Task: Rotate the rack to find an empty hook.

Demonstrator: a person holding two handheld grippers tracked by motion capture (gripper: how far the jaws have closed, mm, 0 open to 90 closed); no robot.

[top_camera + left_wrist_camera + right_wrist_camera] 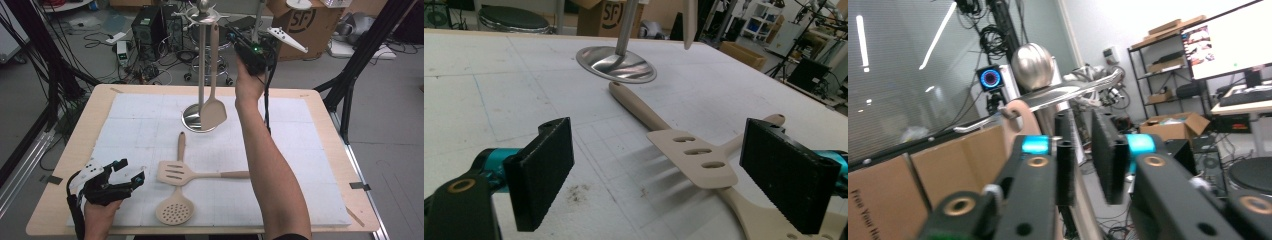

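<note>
Hanging from a hook of the rack [202, 60], the spatula [213, 107] dangled beside the pole, blade low over the rack's base [616, 64]. Right gripper [248, 44] was up beside the rack top, jaws nearly shut with a thin gap, nothing between them; in the right gripper view [1082, 150] the spatula's handle loop sat just left of the jaws under the rack's ball. Left gripper [124, 176] rested well in front of the rack, jaws wide, empty. Slotted turner [691, 155] lay across the skimmer [175, 205] in front of the base
</note>
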